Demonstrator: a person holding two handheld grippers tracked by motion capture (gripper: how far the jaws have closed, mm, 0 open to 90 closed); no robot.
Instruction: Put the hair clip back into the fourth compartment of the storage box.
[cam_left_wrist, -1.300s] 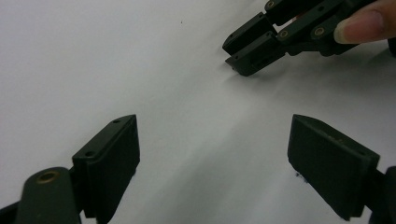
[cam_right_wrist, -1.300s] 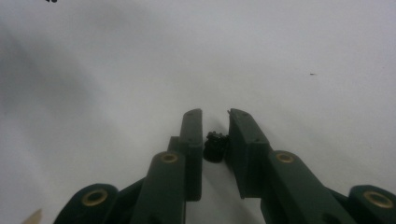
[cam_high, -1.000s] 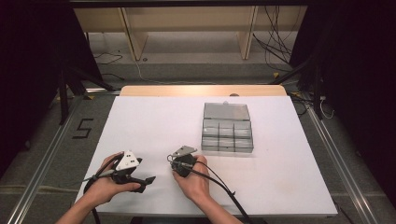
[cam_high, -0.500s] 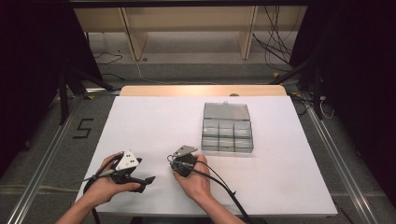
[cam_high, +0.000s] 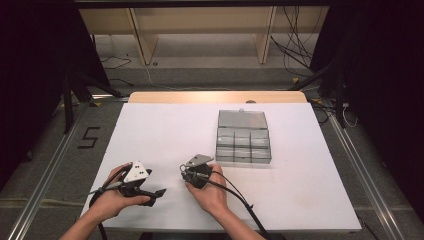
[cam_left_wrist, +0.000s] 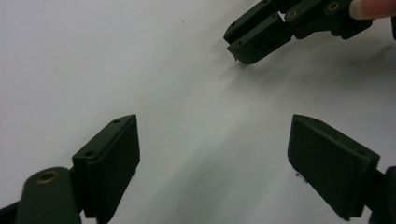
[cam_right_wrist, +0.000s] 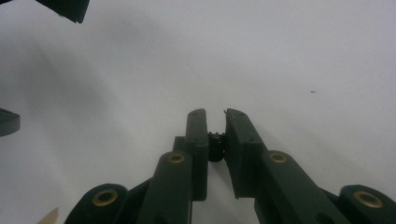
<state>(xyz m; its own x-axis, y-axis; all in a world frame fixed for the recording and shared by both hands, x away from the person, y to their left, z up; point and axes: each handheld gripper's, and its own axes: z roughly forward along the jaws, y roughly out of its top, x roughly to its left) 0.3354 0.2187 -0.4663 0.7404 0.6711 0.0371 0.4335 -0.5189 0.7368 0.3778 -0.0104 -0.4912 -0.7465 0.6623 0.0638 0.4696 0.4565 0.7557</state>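
Nearest the hands, the box (cam_high: 243, 137), a clear plastic organizer with its lid folded back and small compartments showing, sits on the white table (cam_high: 165, 125) right of centre, ahead of the right gripper (cam_high: 186, 170) and apart from it. What the compartments hold is too small to tell. Both grippers lie low at the near edge, each cupped in a hand, which reads as a resting pose with no reach toward the box yet. The right gripper's jaws are pressed nearly together with nothing between them (cam_right_wrist: 215, 122), its tip aimed toward the left gripper; a cable (cam_high: 240, 200) trails back past the wrist. The left gripper (cam_high: 159, 192) points across toward the right one, its jaws spread wide over bare table (cam_left_wrist: 212, 144), gripping nothing. In the left gripper view the right gripper's closed tip (cam_left_wrist: 247, 44) lies near, just above the tabletop. Beyond the table's far edge stand a wooden frame (cam_high: 200, 30) and loose cables on the floor.
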